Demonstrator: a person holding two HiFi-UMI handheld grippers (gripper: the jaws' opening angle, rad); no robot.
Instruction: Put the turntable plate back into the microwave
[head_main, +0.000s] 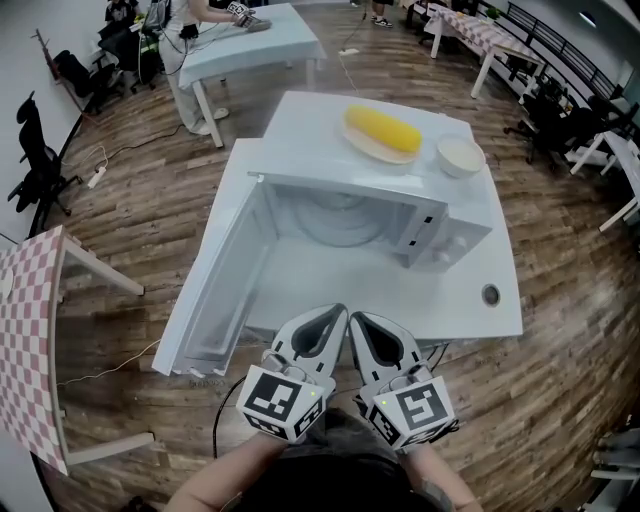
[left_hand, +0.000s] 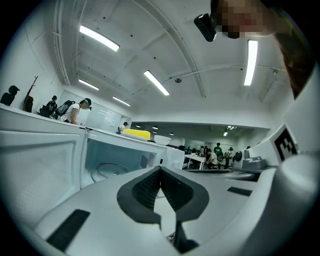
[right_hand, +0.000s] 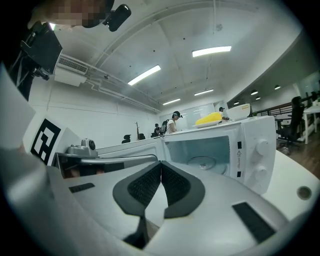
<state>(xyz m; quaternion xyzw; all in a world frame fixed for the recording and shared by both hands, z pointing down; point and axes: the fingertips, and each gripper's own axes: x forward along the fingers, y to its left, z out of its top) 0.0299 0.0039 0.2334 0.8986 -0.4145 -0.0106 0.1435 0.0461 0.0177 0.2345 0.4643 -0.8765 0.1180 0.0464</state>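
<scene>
Head view: the microwave (head_main: 440, 235) is seen on the white worktop (head_main: 500, 300) with its door (head_main: 215, 290) swung wide to the left. A round, pale disc, taken to be the turntable plate (head_main: 340, 222), is seen lying flat on the cavity floor, roughly centred. Whether it is fully seated on its hub cannot be told. A plate of corn (head_main: 382, 130) and a bowl (head_main: 460, 155) are set on top of the microwave, apart from each other.

The left gripper (head_main: 338, 313) and the right gripper (head_main: 358, 320) are held side by side at the near edge of the worktop, well apart from the cavity. In each gripper view the jaws are shown pressed together at the tips, with nothing between them.

The placing step is judged to be done or nearly so, since the plate is inside and neither gripper is loaded. What is called for next is probably a check that the plate sits level, a nudge being given with closed jaws if it rocks. After that, the door could be pushed shut from its outer edge by the left gripper.
</scene>
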